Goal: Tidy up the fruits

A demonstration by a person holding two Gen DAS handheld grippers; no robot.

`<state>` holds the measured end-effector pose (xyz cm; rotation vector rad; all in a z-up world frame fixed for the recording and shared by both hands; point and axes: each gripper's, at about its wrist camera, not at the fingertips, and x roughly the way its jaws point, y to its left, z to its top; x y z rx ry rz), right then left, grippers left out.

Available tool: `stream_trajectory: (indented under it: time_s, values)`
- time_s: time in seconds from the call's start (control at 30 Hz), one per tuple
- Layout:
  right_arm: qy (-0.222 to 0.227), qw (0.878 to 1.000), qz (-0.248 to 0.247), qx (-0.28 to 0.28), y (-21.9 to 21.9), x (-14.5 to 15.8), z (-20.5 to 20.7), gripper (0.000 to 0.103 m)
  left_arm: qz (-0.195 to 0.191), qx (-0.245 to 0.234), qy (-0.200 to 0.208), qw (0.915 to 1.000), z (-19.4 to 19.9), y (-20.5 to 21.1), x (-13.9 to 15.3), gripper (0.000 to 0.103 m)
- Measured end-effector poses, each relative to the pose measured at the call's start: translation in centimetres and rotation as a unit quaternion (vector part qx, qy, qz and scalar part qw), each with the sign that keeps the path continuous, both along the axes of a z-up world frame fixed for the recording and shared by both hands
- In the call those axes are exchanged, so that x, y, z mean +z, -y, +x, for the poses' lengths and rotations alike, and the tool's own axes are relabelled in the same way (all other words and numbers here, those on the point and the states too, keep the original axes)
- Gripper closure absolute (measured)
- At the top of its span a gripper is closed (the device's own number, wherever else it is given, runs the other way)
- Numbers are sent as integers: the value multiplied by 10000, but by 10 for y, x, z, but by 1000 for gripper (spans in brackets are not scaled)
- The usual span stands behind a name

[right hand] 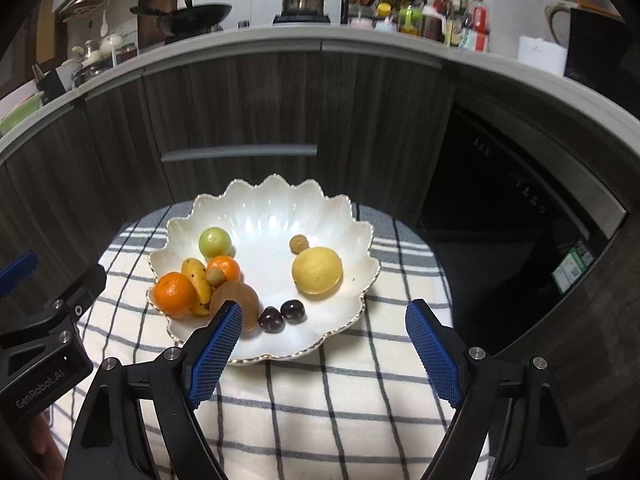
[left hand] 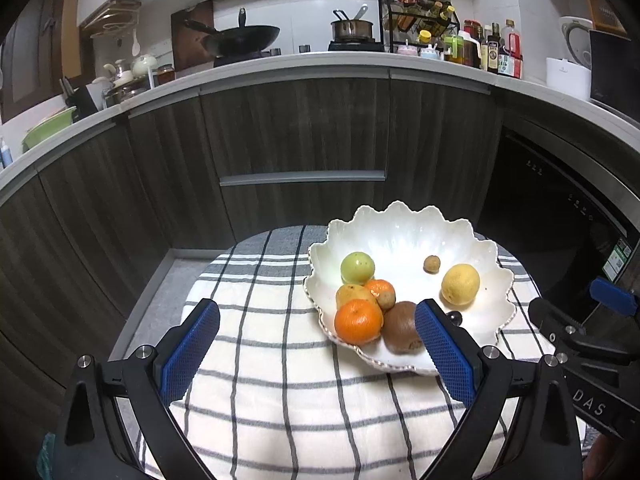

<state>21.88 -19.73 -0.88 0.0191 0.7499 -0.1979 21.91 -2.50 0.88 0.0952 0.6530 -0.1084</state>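
we've got both grippers hanging over the near edge of the small round table with the white-and-grey checked cloth (right hand: 320,408), and every fruit sits in the white scalloped ceramic dish with the gold rim (right hand: 276,208) toward the table's far edge. left gripper (left hand: 318,354): fingers wide apart, nothing between them. right gripper (right hand: 324,354): fingers apart too, empty.

along the dish's left rim we see a crowded cluster: a large orange mandarin (right hand: 174,293), a small spotted yellow banana (right hand: 197,286), a smaller mandarin (right hand: 225,267), a little tan longan-like ball (right hand: 216,276), a brown fuzzy kiwi (right hand: 240,304) and a round green fruit (right hand: 215,241) behind. these touch one another, so lifting one may well roll its neighbours.

the big yellow lemon (right hand: 317,270) stands alone on the right, firm and roomy to straddle across its middle, we reckon. the two dark cherries (right hand: 282,315) near the front rim look small, glossy and slippery; they'd want a gentle pinch. the banana and kiwi likely bruise, so light pressure. the dish looks brittle, so we'd keep the tips off its rim.
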Motion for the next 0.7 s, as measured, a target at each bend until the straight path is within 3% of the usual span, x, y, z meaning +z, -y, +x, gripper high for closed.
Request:
stream_trajectory:
  time_s: [0.47, 0.7]
  values:
    - [425, 9989, -207, 44, -16, 32, -61, 16, -71, 103, 129, 9998, -58, -19, 17, 4]
    - [621, 9976, -232, 185, -27, 45, -95, 16, -31, 488, 159, 9987, -93, -29, 23, 2]
